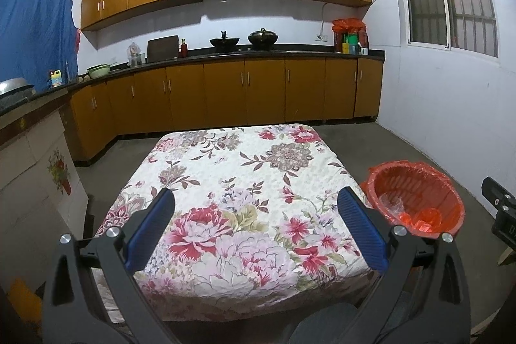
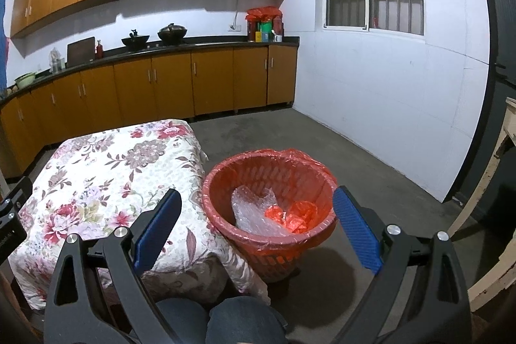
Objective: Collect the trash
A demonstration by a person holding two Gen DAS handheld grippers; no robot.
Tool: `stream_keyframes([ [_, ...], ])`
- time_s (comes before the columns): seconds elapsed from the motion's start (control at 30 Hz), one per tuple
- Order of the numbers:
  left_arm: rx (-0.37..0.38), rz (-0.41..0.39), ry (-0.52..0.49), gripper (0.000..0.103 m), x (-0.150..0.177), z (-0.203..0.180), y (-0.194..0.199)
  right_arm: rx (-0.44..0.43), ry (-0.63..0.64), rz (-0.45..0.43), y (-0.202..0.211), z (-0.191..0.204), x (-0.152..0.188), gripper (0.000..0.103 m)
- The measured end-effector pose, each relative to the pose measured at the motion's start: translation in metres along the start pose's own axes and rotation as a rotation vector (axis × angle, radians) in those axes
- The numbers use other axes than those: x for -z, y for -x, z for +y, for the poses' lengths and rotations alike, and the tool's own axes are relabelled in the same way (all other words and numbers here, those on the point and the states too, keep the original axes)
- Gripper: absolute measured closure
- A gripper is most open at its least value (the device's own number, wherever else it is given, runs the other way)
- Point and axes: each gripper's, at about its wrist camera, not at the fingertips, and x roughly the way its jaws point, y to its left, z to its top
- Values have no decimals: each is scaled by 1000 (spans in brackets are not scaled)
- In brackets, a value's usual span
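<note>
Both my left tongs (image 1: 254,224) and right tongs (image 2: 254,224) spread, empty; bubble wrap (image 2: 254,211) in bin (image 2: 225,182) looks light, crushable; I'd pinch a fold.

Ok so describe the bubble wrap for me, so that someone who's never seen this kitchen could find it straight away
Start at the table with the floral cloth in the middle of the kitchen. On the floor beside it stands a red slatted waste basket lined with a red plastic bag. The bubble wrap lies crumpled inside it, the only clear, bubbly piece next to a wad of red plastic.
</note>
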Motion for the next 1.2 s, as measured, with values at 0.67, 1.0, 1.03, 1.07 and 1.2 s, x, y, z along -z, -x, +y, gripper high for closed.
stream_keyframes([
  [0.67, -5, -13, 3, 4, 3, -3, 5, 20, -9, -40, 4, -2, 0, 9],
  [1.0, -6, -14, 4, 4, 2, -4, 6, 20, -9, -39, 4, -1, 1, 9],
  [1.03, -6, -14, 4, 4, 2, -4, 6, 19, -9, -39, 4, -1, 1, 9],
  [1.07, -5, -13, 5, 4, 2, -4, 6, 19, -8, -38, 4, 0, 1, 9],
  [1.2, -3, -11, 7, 4, 2, -4, 6, 17, -7, -36, 4, 1, 1, 9],
])
